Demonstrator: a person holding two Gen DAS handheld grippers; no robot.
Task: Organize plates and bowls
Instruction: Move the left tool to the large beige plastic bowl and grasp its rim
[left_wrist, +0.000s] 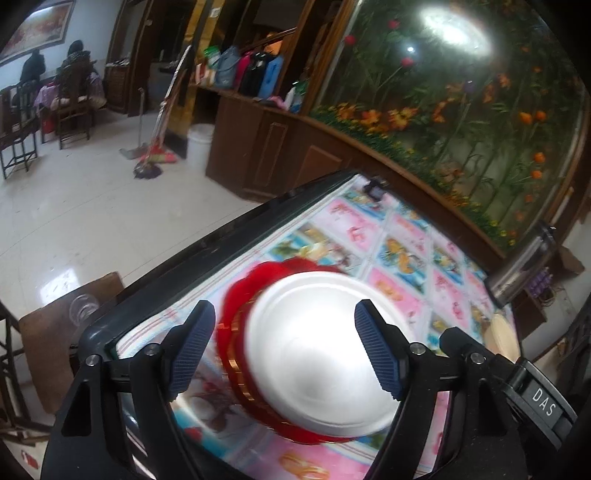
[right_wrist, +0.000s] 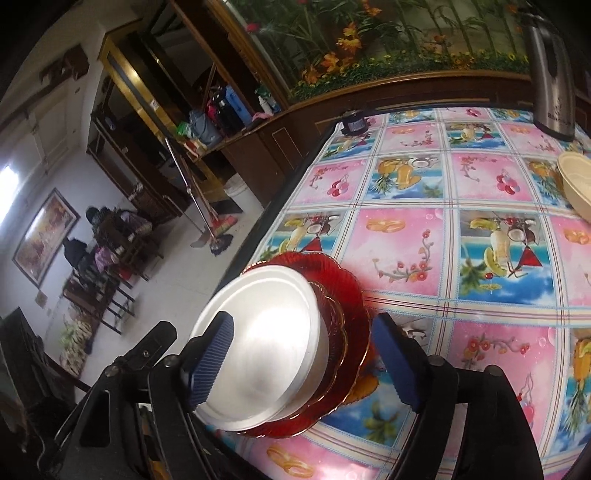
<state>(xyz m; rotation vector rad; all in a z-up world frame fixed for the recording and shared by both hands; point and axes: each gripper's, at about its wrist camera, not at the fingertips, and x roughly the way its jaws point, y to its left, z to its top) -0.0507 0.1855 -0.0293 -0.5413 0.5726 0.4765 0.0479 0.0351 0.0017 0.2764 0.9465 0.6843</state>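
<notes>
A silver metal plate (left_wrist: 314, 350) lies on top of a stack of red glass plates (left_wrist: 236, 295) near the table's left edge. It also shows in the right wrist view (right_wrist: 258, 347) on the red plates (right_wrist: 347, 299). My left gripper (left_wrist: 284, 347) is open, its fingers either side of the stack, above it. My right gripper (right_wrist: 306, 362) is open too, its jaws straddling the same stack. A cream bowl (right_wrist: 576, 184) sits at the table's right side, and in the left wrist view (left_wrist: 502, 336).
The table wears a pink and blue fruit-patterned cloth (right_wrist: 461, 184). A steel thermos (right_wrist: 550, 74) stands at the far right, a small dark object (right_wrist: 352, 123) at the far edge. A wooden chair (left_wrist: 62, 325) stands left of the table. Mops (left_wrist: 155, 147) lean by a cabinet.
</notes>
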